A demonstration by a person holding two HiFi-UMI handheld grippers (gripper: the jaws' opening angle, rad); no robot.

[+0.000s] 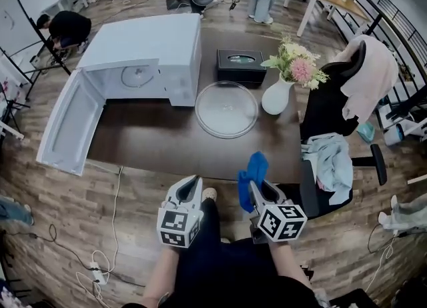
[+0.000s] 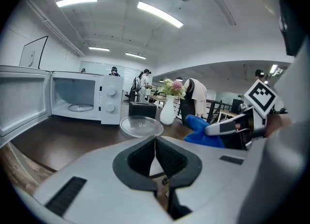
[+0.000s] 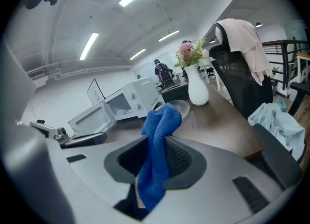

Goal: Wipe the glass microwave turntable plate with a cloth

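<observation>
Two hand-held grippers point(image 1: 193, 182) point(image 1: 256, 185), one cloth point(image 1: 254, 167), one plate point(image 1: 227, 109)

Bare dark wooden table point(image 1: 167, 141) gives open passage from the near edge to the round clear glass plate point(image 1: 226, 109). A white microwave point(image 1: 150, 53), black tissue box point(image 1: 241, 67) and white flower vase point(image 1: 275, 96) hem its left, back and right.

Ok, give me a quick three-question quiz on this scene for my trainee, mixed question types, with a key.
1. True or false: the door of the microwave stands open.
2. Which gripper holds the blue cloth? A left, B right, C neither.
3. Fill in: the glass plate lies on the table between the microwave and the ____.
Key: 1 true; 2 B, the right gripper; 3 vase.
</observation>
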